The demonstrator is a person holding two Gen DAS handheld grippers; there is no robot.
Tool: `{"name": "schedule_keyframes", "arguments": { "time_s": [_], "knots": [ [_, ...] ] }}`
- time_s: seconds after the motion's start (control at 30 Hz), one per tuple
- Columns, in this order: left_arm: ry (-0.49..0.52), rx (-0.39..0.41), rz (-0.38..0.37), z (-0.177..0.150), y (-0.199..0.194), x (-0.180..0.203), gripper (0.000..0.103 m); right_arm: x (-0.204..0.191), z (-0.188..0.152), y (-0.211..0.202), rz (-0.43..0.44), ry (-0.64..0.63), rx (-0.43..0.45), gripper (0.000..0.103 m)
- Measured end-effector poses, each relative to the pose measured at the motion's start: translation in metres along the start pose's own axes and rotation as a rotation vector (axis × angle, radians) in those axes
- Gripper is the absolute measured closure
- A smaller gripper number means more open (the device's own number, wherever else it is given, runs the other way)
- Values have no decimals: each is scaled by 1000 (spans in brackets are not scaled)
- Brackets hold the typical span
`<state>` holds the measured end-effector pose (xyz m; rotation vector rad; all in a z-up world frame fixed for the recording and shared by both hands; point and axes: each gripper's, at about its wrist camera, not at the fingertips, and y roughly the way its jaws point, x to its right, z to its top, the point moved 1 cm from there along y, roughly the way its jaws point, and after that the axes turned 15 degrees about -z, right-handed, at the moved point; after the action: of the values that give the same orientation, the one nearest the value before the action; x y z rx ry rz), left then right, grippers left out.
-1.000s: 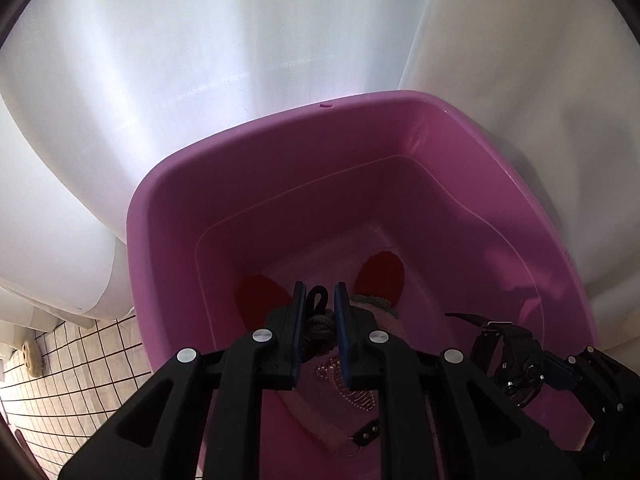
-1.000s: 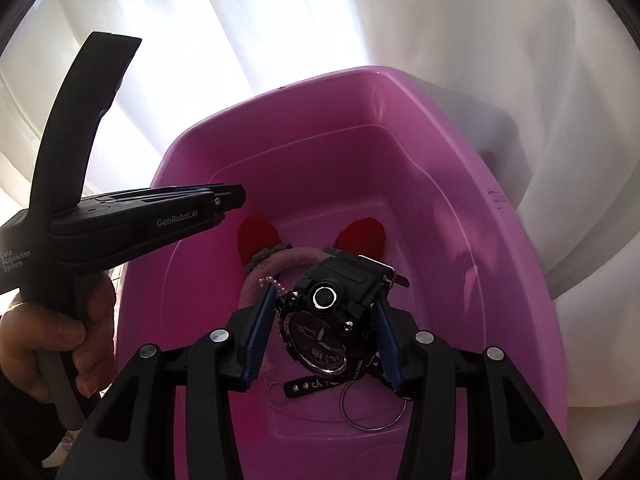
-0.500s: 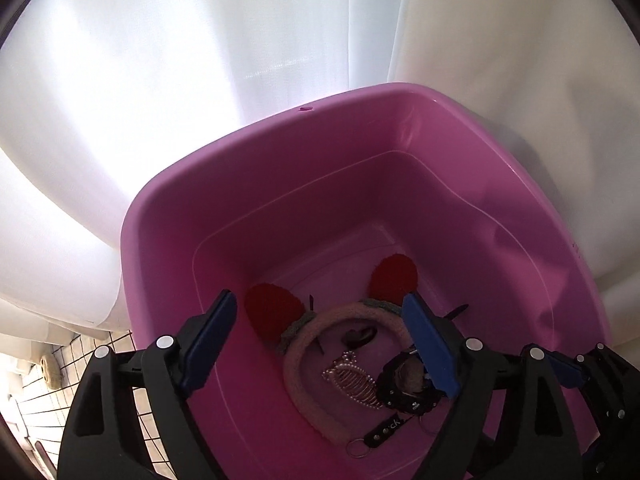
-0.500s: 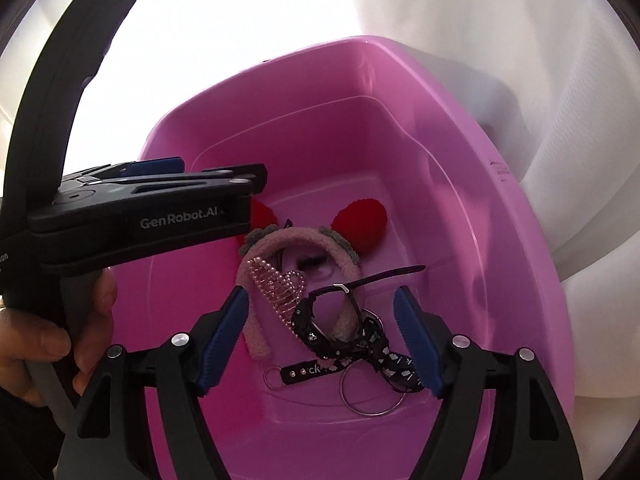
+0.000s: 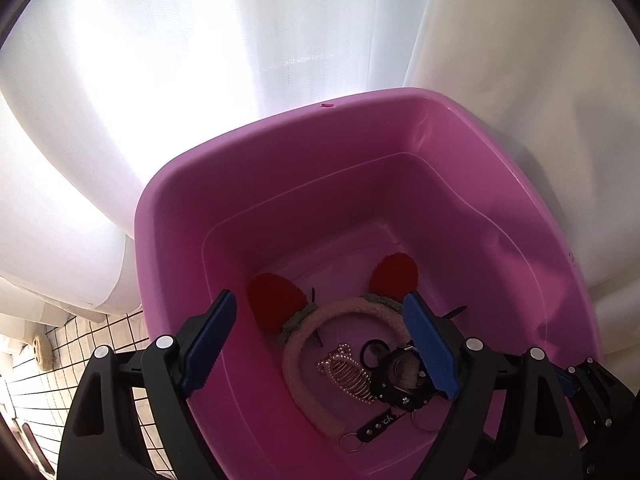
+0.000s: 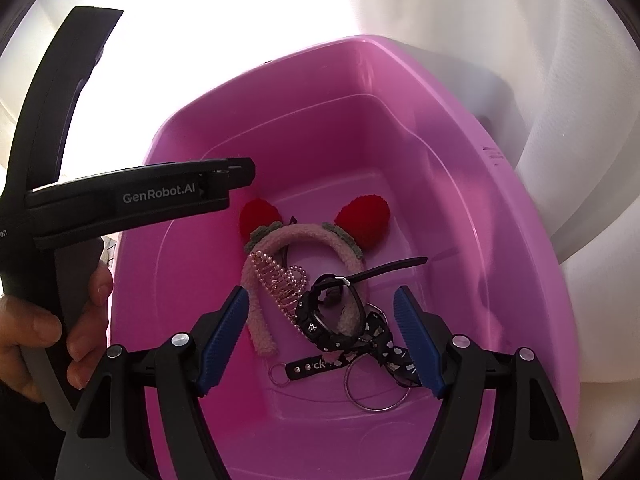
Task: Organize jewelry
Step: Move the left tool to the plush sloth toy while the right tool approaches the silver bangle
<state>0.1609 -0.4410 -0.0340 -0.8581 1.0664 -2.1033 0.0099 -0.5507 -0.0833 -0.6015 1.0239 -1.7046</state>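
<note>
Both grippers hang over a pink tub [image 6: 460, 184], pointing down into it. Left gripper [image 5: 324, 344] jaws spread wide, nothing between the pads. Right gripper [image 6: 322, 336] jaws also spread, nothing pinched; the jewelry lies below on the tub floor. Left gripper body also shows at left in the right wrist view, a hand [image 6: 52, 332] wrapped around its handle.

All jewelry sits in the tub, bunched toward the near side. Fuzzy pink headband [image 6: 260, 280] with two red pompoms [image 6: 362, 216] arcs at the far end of the pile. Pearl comb [image 6: 280, 280] lies on the headband's left arm. Black watch [image 6: 324, 320] lies just right of the comb, over the headband's right arm, strap pointing right. Black keychain tag [image 6: 316, 366] with a small ring is near of the watch. Patterned black bow [image 6: 386, 344] touches the watch on its right, partly over a large metal ring [image 6: 356, 392].

White curtain [image 5: 240, 80] behind the tub. Tiled floor [image 5: 36, 384] at far left.
</note>
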Motion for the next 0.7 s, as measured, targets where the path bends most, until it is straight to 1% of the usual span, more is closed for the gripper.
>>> {"name": "schedule_keyframes", "arguments": {
  "time_s": [0.2,0.27,0.33,0.4,0.5,0.6,0.7],
  "knots": [
    [-46,41,-4,-8,-17,-12,19,-2,-3,-4,7,-7,13,31],
    [-53,58,-45,-11,-26,-16,20,-4,-3,-5,8,-12,17,31],
    [-49,78,-55,-15,-40,-16,19,-6,-4,-6,19,-14,20,31],
    [-44,108,-15,-19,-54,-17,17,-8,-3,-7,36,-18,24,31],
    [-56,154,-51,-26,-76,-24,17,-13,-3,-13,59,-27,54,31],
    [-82,207,-47,-34,-102,-38,17,-22,-2,-19,75,-40,82,31],
    [-125,258,-55,-47,-136,-65,15,-36,-3,-33,73,-58,126,31]
  ]
}}
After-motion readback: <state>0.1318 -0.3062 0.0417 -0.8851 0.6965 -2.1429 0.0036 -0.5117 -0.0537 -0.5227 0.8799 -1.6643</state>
